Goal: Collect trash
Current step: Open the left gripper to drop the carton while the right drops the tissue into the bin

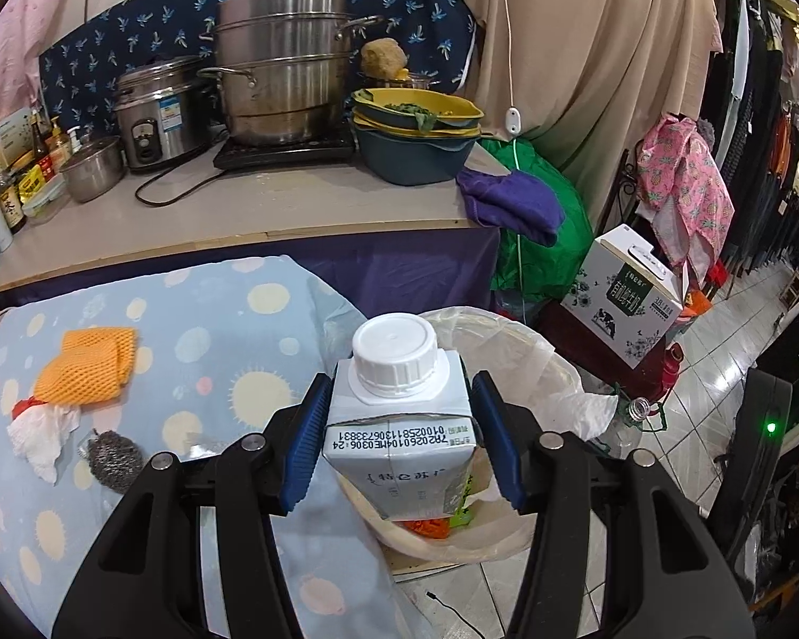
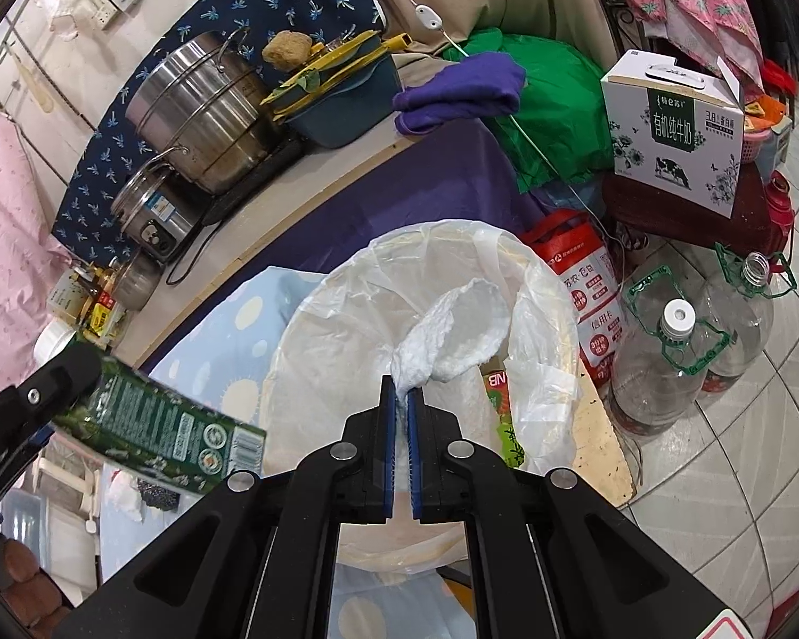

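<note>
On the far left of the left wrist view, the dotted blue cloth [image 1: 197, 330] carries what is not yet collected: an orange foam net [image 1: 88, 367], a crumpled white tissue [image 1: 40, 434] touching its lower edge, and a steel scourer [image 1: 114, 458] just beside that. All three lie well to the left of the left tool [image 1: 399, 442] and apart from it.

The left tool holds a drink carton [image 1: 399, 442] between its blue pads, the jaws at a middling width set by the carton's body. The carton's long axis runs along the tool's own pointing line, white cap away from the camera. Its far end hangs over the near left rim of the lined waste bin [image 1: 538, 351], which lies ahead and below. In my judgement the coming move turns on this: the carton looks only partly over the opening, so a little more travel to the right seems needed before letting go.

Further right, in the right wrist view, the right tool [image 2: 401, 394] is pinched nearly closed on a wad of white tissue [image 2: 453, 330], which sticks out ahead of the tips directly over the bin's [image 2: 564, 319] plastic liner. This hand looks the better placed to drop first.
</note>
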Motion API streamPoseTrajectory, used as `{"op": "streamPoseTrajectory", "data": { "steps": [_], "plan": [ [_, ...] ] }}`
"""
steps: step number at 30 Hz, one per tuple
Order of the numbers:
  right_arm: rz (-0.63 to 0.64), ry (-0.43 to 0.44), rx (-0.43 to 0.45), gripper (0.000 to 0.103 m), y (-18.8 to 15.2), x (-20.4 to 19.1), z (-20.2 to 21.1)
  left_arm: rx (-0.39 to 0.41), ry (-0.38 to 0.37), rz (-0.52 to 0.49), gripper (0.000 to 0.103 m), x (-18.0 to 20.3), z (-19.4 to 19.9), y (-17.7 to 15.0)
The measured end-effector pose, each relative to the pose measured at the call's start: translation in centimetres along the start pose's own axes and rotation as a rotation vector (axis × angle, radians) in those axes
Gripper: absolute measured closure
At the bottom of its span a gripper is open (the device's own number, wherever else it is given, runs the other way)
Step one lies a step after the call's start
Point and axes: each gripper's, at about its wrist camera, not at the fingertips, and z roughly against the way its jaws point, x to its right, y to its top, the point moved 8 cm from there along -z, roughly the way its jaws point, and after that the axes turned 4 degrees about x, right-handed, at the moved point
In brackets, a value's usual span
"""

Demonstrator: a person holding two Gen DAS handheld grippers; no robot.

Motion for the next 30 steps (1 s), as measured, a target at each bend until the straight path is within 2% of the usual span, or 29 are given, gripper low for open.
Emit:
{"op": "streamPoseTrajectory", "data": {
  "steps": [5, 8, 13, 17, 30],
  "plan": [
    [-0.007, 0.003, -0.01, 0.098, -0.2, 0.0, -0.4, -0.028, 0.003, -0.009, 0.051, 0.7, -1.6, -0.6],
    [-0.005, 0.002, -0.008, 0.092, -0.2, -0.3, -0.6, -0.035, 0.007, -0.012, 0.051, 0.9, -2.1, -0.9],
    [-0.011, 0.0, 0.001, 0.087, 0.1, -0.4, -0.3, -0.048, 0.017, -0.007, 0.049, 0.9, -2.6, -1.1],
    [-0.018, -0.002, 0.021, 0.072, 0.4, -0.5, 0.3, -0.031, 0.042, -0.011, 0.033, 0.6, -2.3, -1.0],
    [0.023, 0.01, 0.036, 0.07, 0.6, -2.2, 1.0, -0.013, 0.074, -0.001, 0.029, -0.6, -1.5, -0.9]
  ]
}}
